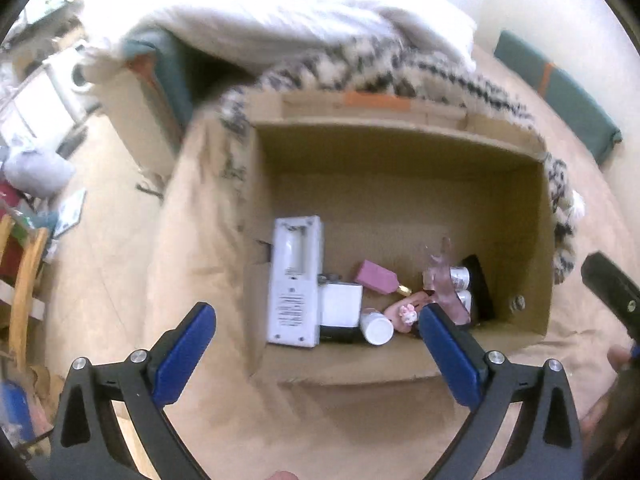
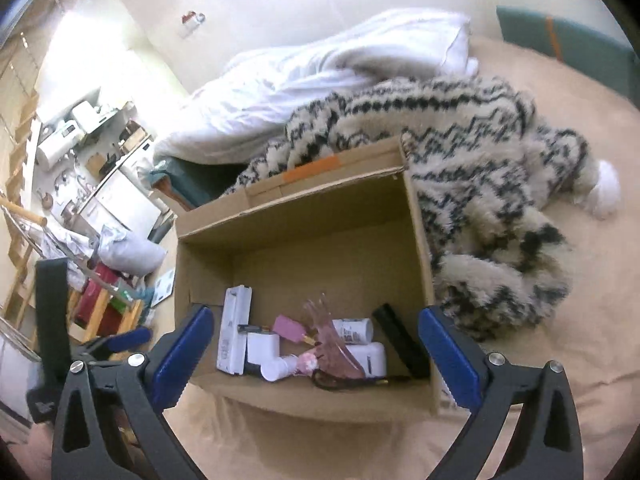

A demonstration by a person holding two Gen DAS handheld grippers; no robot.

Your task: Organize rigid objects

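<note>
An open cardboard box [image 1: 400, 160] [image 2: 304, 224] rests on a beige bed. Along its near wall lie a long white device [image 1: 295, 280] [image 2: 234, 330], a small white block [image 1: 341, 304] [image 2: 262, 344], a pink block [image 1: 378, 277] [image 2: 289, 327], a white bottle [image 1: 376, 327] [image 2: 276, 369], a clear pink piece [image 1: 444, 280] [image 2: 336, 348] and a black case [image 1: 478, 284] [image 2: 402, 340]. My left gripper [image 1: 318, 322] hovers open over the box's near edge, nothing between its blue pads. My right gripper [image 2: 316, 326] hovers open over the same edge, empty too.
A black-and-cream fuzzy blanket [image 2: 480, 184] [image 1: 380, 68] drapes behind and right of the box, with white bedding [image 2: 320, 76] beyond. The other gripper shows at each view's edge [image 1: 612, 292] [image 2: 52, 320]. A cluttered floor with wooden furniture [image 1: 24, 280] lies to the left.
</note>
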